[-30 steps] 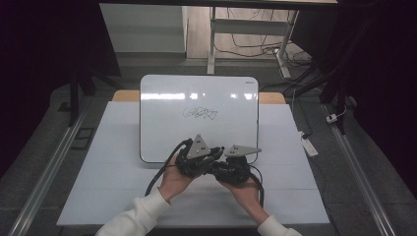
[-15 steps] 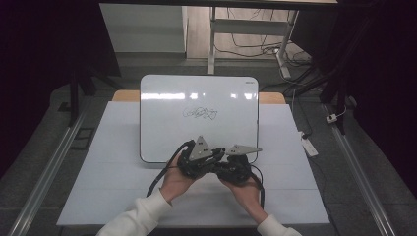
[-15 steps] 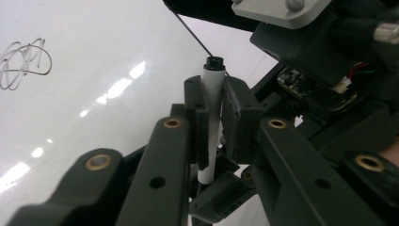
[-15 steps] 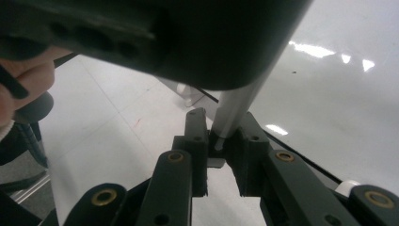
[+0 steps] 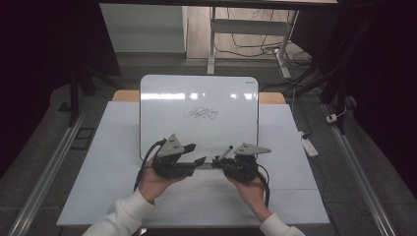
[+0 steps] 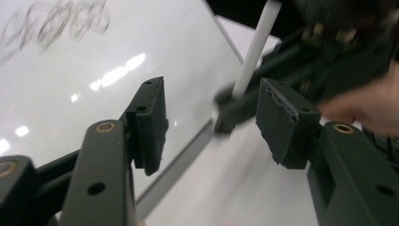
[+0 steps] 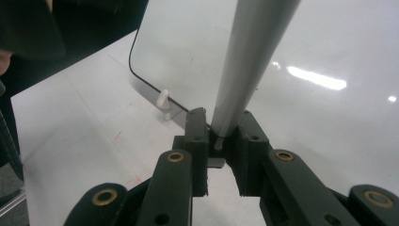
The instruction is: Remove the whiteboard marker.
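A whiteboard (image 5: 198, 98) with a black scribble (image 5: 200, 113) lies on the white table (image 5: 98, 162). My right gripper (image 5: 219, 161) is over the board's near edge, shut on the barrel of a white marker (image 5: 224, 153) that sticks up and away from it. In the right gripper view the marker (image 7: 244, 70) rises from between the closed pads of my right gripper (image 7: 221, 136). My left gripper (image 5: 196, 153) is just to the left, apart from the marker. Its jaws have just been opening, and in the left gripper view nothing lies between the pads of my left gripper (image 6: 211, 122).
A small white peg (image 7: 163, 100) sits at the whiteboard's (image 7: 329, 47) rounded near corner. In the left gripper view the marker (image 6: 254, 52) and the other gripper lie just beyond the open jaws. Metal rails run down both sides of the table, and a desk frame with cables (image 5: 255, 44) stands behind.
The two grippers were pressed together at the board's near edge. The left one has opened and moved left, away from the marker; the right has stayed in place.
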Tool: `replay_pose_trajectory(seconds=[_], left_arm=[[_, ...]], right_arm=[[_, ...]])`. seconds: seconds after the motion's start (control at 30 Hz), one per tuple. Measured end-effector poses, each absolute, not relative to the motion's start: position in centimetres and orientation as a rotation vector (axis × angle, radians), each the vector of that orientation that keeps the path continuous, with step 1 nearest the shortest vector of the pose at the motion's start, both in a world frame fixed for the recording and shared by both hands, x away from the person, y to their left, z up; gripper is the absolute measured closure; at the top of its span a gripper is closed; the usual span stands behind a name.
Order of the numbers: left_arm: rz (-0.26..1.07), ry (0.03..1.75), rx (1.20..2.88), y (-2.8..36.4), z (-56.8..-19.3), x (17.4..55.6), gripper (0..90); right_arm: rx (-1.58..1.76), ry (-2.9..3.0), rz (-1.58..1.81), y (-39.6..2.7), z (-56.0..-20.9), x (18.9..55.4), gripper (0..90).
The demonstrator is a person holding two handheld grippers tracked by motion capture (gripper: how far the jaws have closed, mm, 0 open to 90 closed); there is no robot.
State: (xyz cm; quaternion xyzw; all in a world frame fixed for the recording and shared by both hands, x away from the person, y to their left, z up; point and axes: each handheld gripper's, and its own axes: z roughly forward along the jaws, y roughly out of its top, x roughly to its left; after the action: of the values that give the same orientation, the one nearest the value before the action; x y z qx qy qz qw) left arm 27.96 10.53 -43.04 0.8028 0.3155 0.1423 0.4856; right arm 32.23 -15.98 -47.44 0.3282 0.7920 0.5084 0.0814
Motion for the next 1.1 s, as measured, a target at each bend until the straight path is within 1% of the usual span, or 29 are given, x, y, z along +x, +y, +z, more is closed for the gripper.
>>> replay_pose_trajectory(seconds=[0.3,0.47,0.57,0.77,1.1], left_arm=[[0.316,0.894,1.987,16.7,-46.1,25.9,35.7],[0.291,0.989,1.978,20.3,-48.3,24.4,33.6],[0.300,1.036,1.979,21.8,-49.1,23.8,32.8],[0.317,1.103,1.965,23.9,-50.1,23.0,31.2],[0.309,1.117,1.972,24.2,-50.7,23.1,30.3]], right_arm=[[0.919,2.297,1.560,-16.8,-46.9,32.2,77.2],[0.901,2.251,1.584,-17.5,-46.3,32.2,77.2],[0.899,2.236,1.590,-17.8,-46.0,32.3,77.2],[0.880,2.205,1.598,-18.2,-45.8,32.2,77.2],[0.819,2.164,1.609,-18.3,-45.3,32.0,77.2]])
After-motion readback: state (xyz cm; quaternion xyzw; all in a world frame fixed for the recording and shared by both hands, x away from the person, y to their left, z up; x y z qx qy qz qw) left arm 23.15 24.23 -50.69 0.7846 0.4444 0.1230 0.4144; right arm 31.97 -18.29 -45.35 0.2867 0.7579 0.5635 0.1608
